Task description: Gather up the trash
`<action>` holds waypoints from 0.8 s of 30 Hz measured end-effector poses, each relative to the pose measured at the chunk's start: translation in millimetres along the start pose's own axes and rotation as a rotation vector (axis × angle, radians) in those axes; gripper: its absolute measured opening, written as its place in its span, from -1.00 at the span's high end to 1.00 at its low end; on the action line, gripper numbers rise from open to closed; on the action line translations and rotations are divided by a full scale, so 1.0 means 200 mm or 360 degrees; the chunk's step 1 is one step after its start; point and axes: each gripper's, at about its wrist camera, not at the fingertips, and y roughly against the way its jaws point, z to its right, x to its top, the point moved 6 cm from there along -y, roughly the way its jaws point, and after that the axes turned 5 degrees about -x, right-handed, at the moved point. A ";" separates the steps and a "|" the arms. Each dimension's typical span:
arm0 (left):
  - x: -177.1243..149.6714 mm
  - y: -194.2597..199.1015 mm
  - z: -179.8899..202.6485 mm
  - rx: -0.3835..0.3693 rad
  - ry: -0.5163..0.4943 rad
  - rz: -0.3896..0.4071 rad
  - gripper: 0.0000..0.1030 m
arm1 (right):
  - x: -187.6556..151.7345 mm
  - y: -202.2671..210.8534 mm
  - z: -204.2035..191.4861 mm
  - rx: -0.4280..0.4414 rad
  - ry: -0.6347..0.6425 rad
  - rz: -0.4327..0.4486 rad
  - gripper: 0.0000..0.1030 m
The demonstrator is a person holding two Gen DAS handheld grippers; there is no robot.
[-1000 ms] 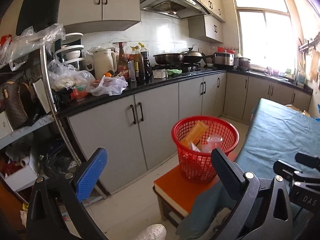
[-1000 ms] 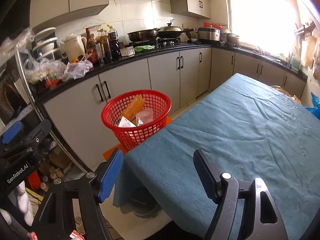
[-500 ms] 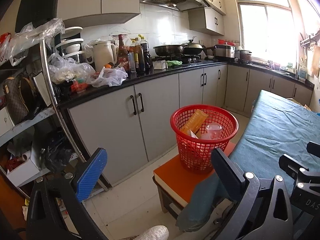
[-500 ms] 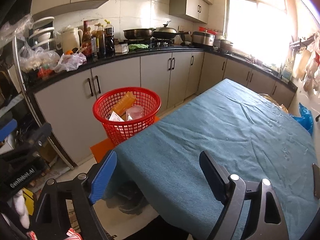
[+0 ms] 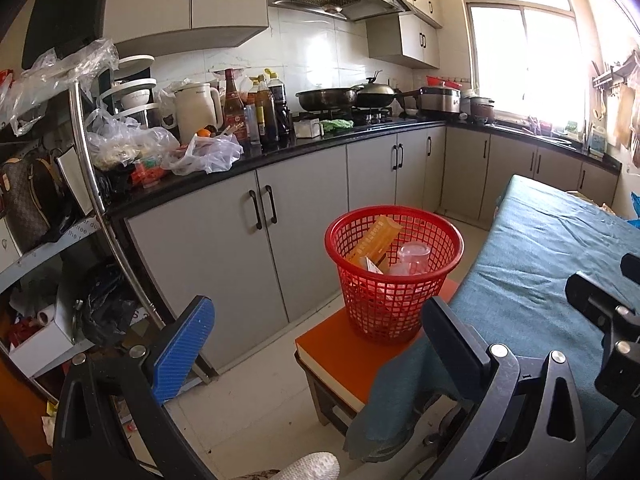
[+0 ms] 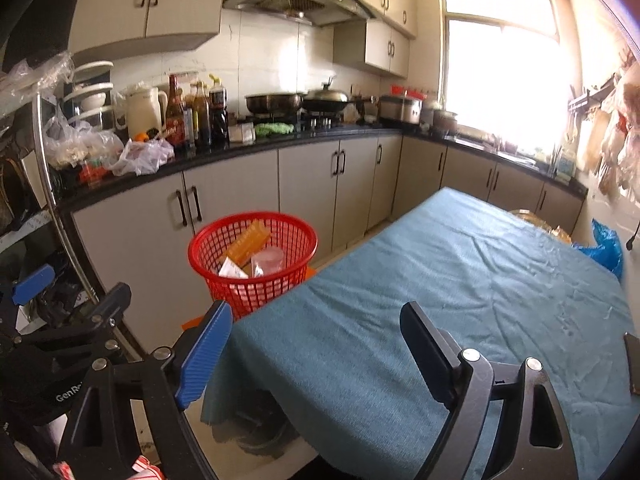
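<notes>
A red mesh basket [image 5: 394, 280] stands on an orange stool [image 5: 348, 360] beside the table; it also shows in the right wrist view [image 6: 253, 258]. Inside it lie an orange box [image 5: 374, 242], a clear plastic cup [image 5: 414, 254] and a white paper scrap [image 6: 232, 270]. My left gripper [image 5: 316, 344] is open and empty, held back from the basket above the floor. My right gripper [image 6: 316, 350] is open and empty, above the near edge of the table with the teal cloth [image 6: 460, 292].
Grey cabinets under a black counter [image 5: 280, 152] run along the far wall, with bottles, a kettle, plastic bags and pans on it. A metal shelf rack [image 5: 92, 184] full of clutter stands at the left. A dark flat object [image 6: 632, 364] lies at the table's right edge.
Both grippers have drawn back and risen a little from the basket; the view now shows more of the cabinets and table. Both stay open and empty.
</notes>
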 end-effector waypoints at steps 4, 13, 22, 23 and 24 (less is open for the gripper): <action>0.01 0.01 0.01 -0.0007 -0.0008 0.0038 -1.00 | 0.02 0.04 -0.01 0.0019 0.0007 0.0069 -0.77; 0.03 0.04 0.04 0.0054 -0.0054 0.0115 -1.00 | 0.03 0.07 0.02 0.0031 -0.0032 0.0133 -0.78; 0.10 0.10 0.03 0.0096 -0.0057 0.0222 -1.00 | 0.04 0.09 0.05 0.0037 -0.0067 0.0165 -0.80; 0.11 0.11 0.02 0.0098 -0.0052 0.0228 -1.00 | 0.04 0.09 0.05 0.0039 -0.0070 0.0163 -0.80; 0.11 0.11 0.01 0.0098 -0.0046 0.0234 -1.00 | 0.04 0.10 0.05 0.0042 -0.0070 0.0162 -0.80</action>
